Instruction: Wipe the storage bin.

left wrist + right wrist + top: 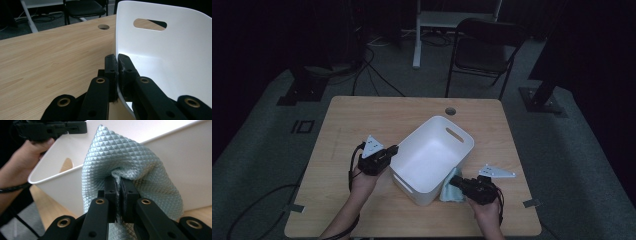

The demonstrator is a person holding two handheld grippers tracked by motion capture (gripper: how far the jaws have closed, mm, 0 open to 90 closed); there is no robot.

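The pale blue cloth point(130, 167) is hanging bunched against the outer wall of the white bin point(432, 155), at the bin's corner nearest the person, and its lower part is lying on the table point(362, 120) just beside that wall. The right gripper point(119, 185) is pinching a fold of the cloth, its jaws pressing together on the quilted fabric, which is puffing out above and to both sides of them. The right hand point(487, 212) is reaching in from the table's near edge, pointing the gripper toward the bin. On the bin's other side, the left gripper point(117, 62) is clamping the bin's rim, one jaw inside the wall and one outside. The left hand point(364, 180) is lying low beside the bin, its forearm angling in from the near edge.
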